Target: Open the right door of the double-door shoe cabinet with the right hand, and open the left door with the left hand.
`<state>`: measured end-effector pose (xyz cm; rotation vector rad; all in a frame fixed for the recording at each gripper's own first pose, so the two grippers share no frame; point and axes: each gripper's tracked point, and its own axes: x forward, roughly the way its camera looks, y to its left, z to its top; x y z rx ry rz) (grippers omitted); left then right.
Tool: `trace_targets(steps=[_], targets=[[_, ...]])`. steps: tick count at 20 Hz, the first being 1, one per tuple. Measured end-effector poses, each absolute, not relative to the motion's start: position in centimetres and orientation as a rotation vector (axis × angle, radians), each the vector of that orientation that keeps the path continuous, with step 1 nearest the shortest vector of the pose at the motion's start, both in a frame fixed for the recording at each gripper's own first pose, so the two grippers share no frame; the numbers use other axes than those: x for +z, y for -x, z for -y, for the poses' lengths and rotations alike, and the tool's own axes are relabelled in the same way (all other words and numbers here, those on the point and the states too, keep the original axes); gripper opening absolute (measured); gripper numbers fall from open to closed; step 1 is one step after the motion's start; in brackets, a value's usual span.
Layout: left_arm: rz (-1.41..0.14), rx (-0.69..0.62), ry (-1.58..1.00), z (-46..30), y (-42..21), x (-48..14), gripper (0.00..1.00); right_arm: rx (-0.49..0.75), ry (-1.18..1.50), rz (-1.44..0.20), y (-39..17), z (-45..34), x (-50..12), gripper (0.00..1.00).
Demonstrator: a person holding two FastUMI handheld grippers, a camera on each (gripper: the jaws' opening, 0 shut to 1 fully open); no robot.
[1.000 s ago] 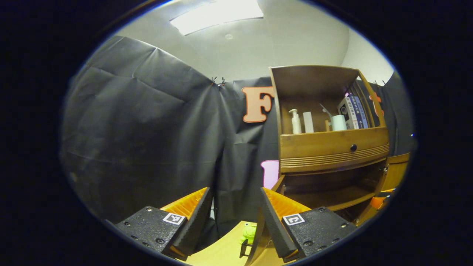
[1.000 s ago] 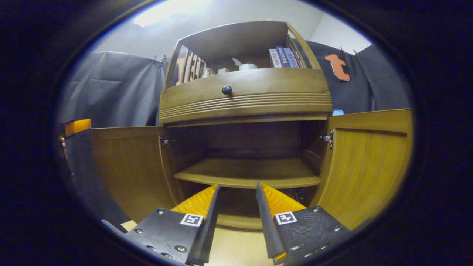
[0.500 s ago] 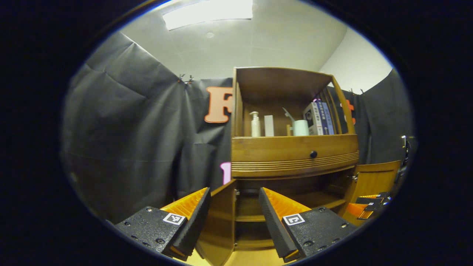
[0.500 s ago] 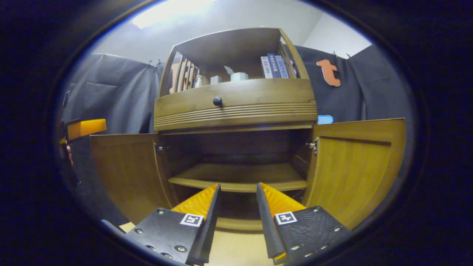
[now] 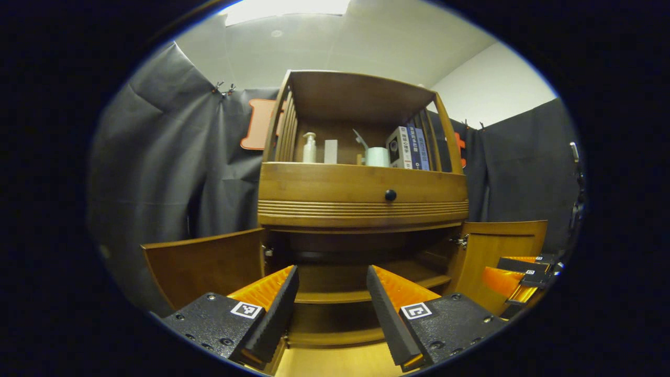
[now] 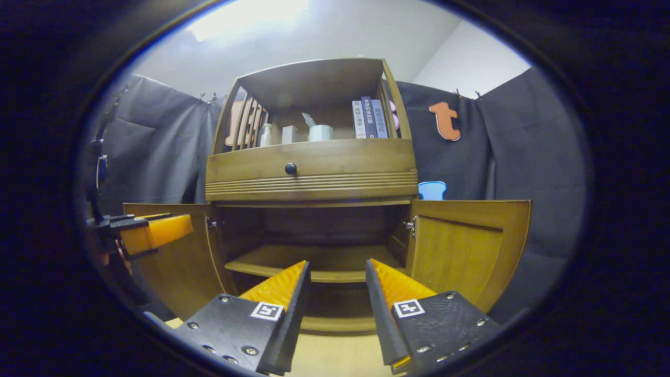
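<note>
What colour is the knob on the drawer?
The drawer knob is black; the left gripper view shows it best.

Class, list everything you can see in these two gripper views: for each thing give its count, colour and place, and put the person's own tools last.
Shoe cabinet: one, brown wood, against the black cloth wall.
Left door: one, brown, swung open.
Right door: one, brown, swung open.
Inner shelf: one, brown, bare, behind the doors.
Drawer knob: one, dark, on the drawer front.
Pump bottle: one, white, top compartment, left.
Cup: one, white, top compartment, middle.
Books: several, white and blue, upright, top compartment, right.
Left hand-held gripper: one, open, facing the cabinet.
Right hand-held gripper: one, open, facing the cabinet.
</note>
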<state>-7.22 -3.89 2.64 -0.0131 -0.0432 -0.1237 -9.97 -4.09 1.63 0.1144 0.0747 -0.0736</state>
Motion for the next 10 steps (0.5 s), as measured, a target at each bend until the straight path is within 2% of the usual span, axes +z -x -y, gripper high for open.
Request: trace_targets(steps=[1, 2, 3, 5, 6, 7, 8, 10], targets=[[0.035, -0.139, 0.023, 4.5, 7.1, 2.2, 0.76, -0.072, -0.109, -0.072, 10.2, 4.0, 1.9, 0.58], [0.027, -0.148, 0.030, 5.0, 7.0, 1.9, 0.76, -0.066, -0.108, -0.071, 10.0, 3.7, 1.9, 0.65], [0.019, -0.164, 0.035, 5.5, 7.0, 1.6, 0.83, -0.072, -0.105, -0.070, 10.2, 3.7, 2.0, 0.71], [0.016, -0.172, 0.038, 5.7, 7.0, 1.4, 0.90, -0.083, -0.101, -0.068, 10.5, 3.7, 2.2, 0.85], [0.014, -0.180, 0.037, 5.9, 6.9, 1.3, 0.94, -0.078, -0.103, -0.066, 10.6, 3.5, 2.3, 0.77], [0.012, -0.188, 0.036, 6.2, 7.0, 1.0, 0.93, -0.080, -0.105, -0.064, 10.7, 3.5, 2.5, 0.92], [0.010, -0.195, 0.036, 6.3, 7.0, 1.0, 0.92, -0.084, -0.105, -0.061, 10.9, 3.5, 2.5, 1.00], [0.002, -0.210, 0.036, 6.6, 7.1, 0.8, 0.92, -0.095, -0.102, -0.054, 11.2, 3.5, 2.8, 0.96]])
